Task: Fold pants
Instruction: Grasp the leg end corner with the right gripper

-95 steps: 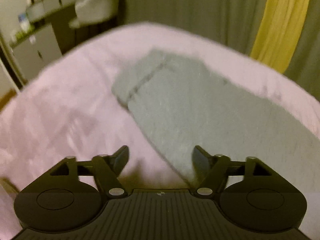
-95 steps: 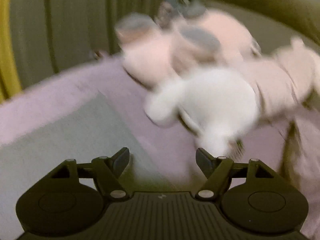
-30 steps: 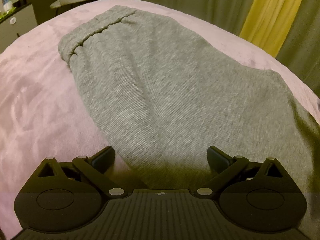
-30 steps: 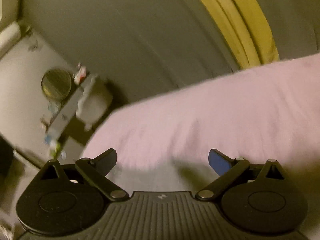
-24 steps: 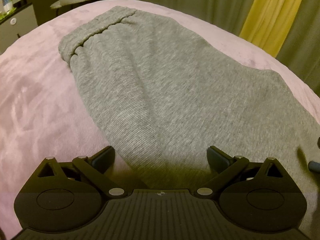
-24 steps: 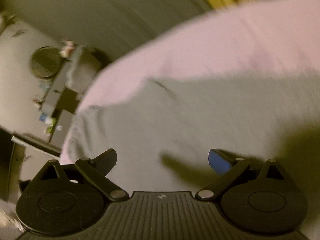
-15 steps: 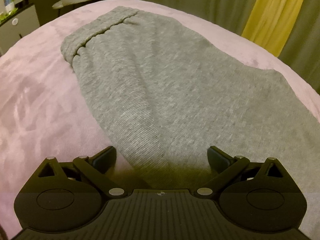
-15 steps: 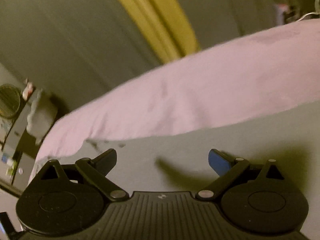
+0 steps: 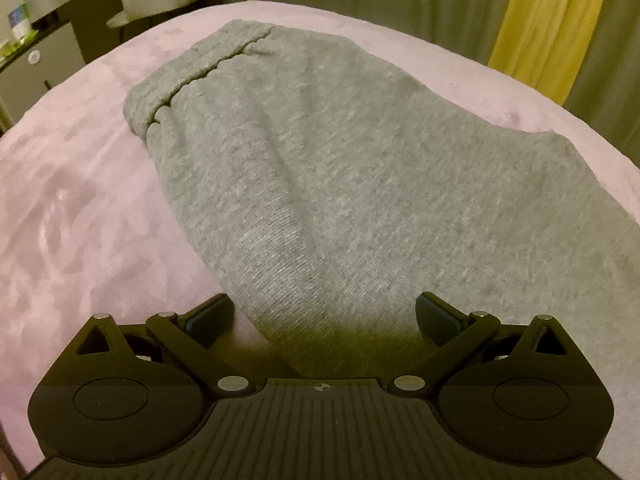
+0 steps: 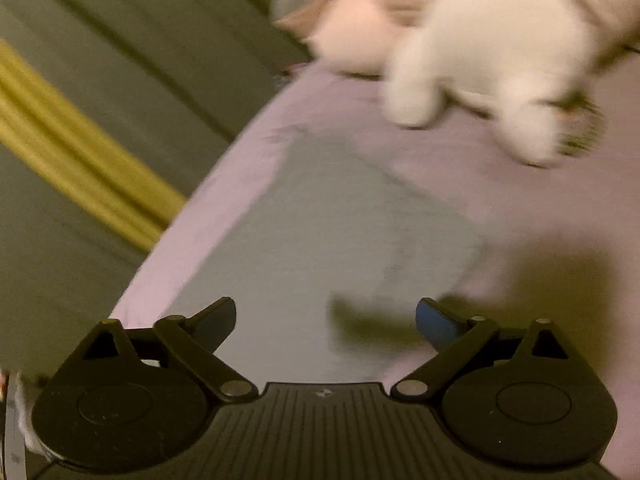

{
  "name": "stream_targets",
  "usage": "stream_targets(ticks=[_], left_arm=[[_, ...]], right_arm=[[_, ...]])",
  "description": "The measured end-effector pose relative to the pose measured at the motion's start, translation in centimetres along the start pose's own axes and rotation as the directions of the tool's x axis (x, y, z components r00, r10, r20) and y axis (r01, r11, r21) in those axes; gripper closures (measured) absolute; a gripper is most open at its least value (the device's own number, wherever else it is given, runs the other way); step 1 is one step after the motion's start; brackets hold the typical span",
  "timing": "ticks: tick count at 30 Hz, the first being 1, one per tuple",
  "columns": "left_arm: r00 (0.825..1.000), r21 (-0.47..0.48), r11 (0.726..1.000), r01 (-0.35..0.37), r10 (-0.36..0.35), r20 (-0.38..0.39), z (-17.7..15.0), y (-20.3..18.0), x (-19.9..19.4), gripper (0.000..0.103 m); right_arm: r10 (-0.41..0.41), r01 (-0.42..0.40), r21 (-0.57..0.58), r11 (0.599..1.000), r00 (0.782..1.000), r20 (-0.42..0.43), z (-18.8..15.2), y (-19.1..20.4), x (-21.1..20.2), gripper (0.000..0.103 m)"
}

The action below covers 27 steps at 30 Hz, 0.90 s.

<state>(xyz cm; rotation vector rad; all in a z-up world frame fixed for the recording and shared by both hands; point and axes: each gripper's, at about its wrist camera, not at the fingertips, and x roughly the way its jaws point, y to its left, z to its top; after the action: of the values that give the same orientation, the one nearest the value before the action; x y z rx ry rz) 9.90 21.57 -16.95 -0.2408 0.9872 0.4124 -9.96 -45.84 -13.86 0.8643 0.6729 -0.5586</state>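
1. On the pink bed [image 9: 72,216], the grey pants [image 9: 340,184] lie flat, long axis running from the waistband [image 9: 188,76] toward the leg end [image 10: 344,216].
2. Left tongs [image 9: 324,316] hover released, straddling the near edge.
3. Right tongs [image 10: 326,316], released and just narrowing on nothing, face the leg end.
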Motion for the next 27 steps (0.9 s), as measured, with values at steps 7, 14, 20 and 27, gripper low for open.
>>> stream_targets(ticks=[7, 14, 20, 27], left_arm=[[1.0, -0.016, 1.0, 0.004, -0.004, -0.01, 0.1, 0.3, 0.0, 0.0], [1.0, -0.027, 1.0, 0.009, -0.009, -0.017, 0.1, 0.5, 0.1, 0.0], [1.0, -0.028, 1.0, 0.007, -0.008, -0.02, 0.1, 0.5, 0.2, 0.0], [1.0, -0.029, 1.0, 0.008, -0.008, -0.022, 0.1, 0.5, 0.3, 0.0]], right_arm=[[-0.012, 0.014, 0.104, 0.994, 1.0, -0.024, 0.2, -3.4, 2.2, 0.048], [0.124, -0.126, 0.165, 0.978, 0.992, 0.024, 1.1, -4.6, 3.7, 0.052], [0.163, -0.167, 0.218, 0.962, 0.986, 0.038, 1.1, -4.8, 4.5, 0.082], [0.12, -0.142, 0.167, 0.976, 0.983, 0.136, 1.1, -2.8, 1.3, 0.089]])
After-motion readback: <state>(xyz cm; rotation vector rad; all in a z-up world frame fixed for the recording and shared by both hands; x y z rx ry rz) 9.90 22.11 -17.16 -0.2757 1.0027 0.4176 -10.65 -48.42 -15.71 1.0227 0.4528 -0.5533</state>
